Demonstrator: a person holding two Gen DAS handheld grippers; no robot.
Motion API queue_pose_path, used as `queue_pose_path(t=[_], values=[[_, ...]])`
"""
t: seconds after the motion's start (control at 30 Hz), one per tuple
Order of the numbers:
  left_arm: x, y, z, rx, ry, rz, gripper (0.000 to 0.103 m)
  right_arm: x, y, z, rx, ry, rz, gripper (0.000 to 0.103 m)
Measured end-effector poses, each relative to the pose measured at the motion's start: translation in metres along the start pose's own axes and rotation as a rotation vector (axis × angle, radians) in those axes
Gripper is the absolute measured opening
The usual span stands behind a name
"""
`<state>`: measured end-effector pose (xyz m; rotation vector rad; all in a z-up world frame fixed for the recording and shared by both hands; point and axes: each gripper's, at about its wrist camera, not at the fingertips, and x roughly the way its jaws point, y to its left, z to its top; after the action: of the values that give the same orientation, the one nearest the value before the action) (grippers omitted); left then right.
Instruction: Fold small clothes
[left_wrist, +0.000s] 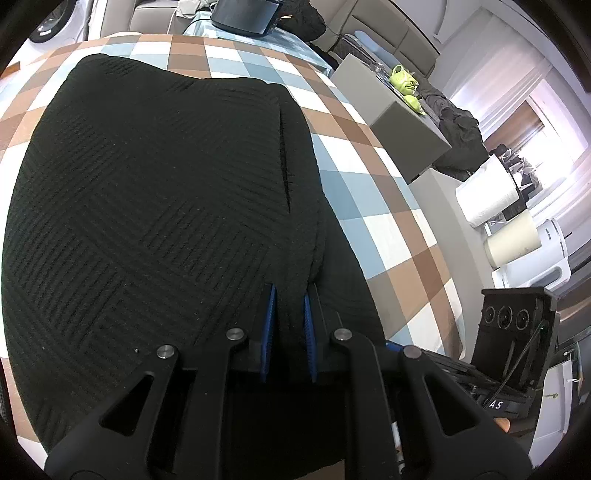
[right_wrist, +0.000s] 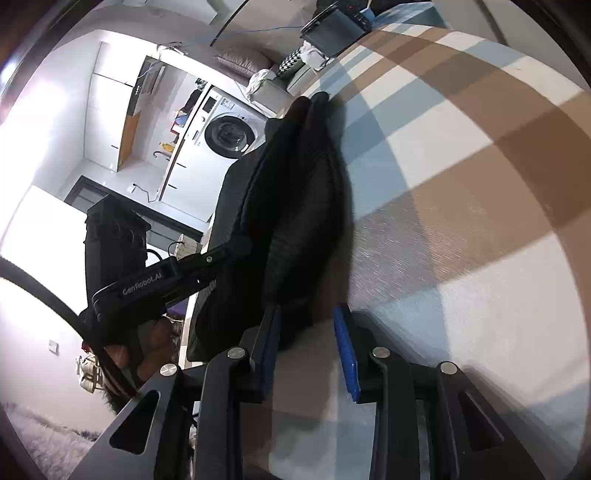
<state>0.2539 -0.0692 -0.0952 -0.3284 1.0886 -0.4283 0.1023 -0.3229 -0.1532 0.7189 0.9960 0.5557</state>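
A: Black ribbed knit garment (left_wrist: 155, 206), woven in diagonal stripe blocks, lies spread on the checked brown, blue and white cloth surface (left_wrist: 373, 229), with a slit or fold line running along its right side.

B: And the left gripper (left_wrist: 290, 310)?

A: Clamped on the garment's near hem, a ridge of knit pinched between its blue pads. From it the cloth stretches away toward twelve o'clock, long axis running straight ahead.

B: The right gripper (right_wrist: 308, 332)?

A: Jaws parted, not pressing anything. In its view a bunched corner of the garment (right_wrist: 295, 206) sits at eleven o'clock, touching the left pad only. The right one looks nearer the free edge, so I'd judge it takes that edge next.
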Motion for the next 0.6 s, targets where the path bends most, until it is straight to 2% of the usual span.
queue_pose_path(t=[0.13,0.23,0.37,0.4,0.5,0.6], values=[[-0.001,0.001,0.001,-0.01,0.0,-0.002,0.012,0.015,0.01,0.003,-0.036,0.008,0.015,0.028],[-0.001,0.001,0.002,-0.01,0.0,-0.002,0.012,0.019,0.013,0.005,-0.051,-0.004,0.005,0.013],[-0.003,0.003,0.003,-0.015,-0.005,-0.007,0.012,-0.003,0.03,0.002,-0.146,-0.1,-0.012,0.007],[-0.003,0.003,0.003,-0.017,-0.002,-0.016,0.012,-0.007,0.037,-0.001,-0.181,-0.108,-0.044,0.006],[0.001,0.004,0.004,-0.017,0.009,-0.025,0.012,-0.004,0.05,-0.01,-0.272,-0.099,-0.219,0.006],[0.004,0.004,0.004,-0.018,0.018,-0.031,0.012,0.007,0.049,-0.014,-0.279,-0.062,-0.31,0.006]])
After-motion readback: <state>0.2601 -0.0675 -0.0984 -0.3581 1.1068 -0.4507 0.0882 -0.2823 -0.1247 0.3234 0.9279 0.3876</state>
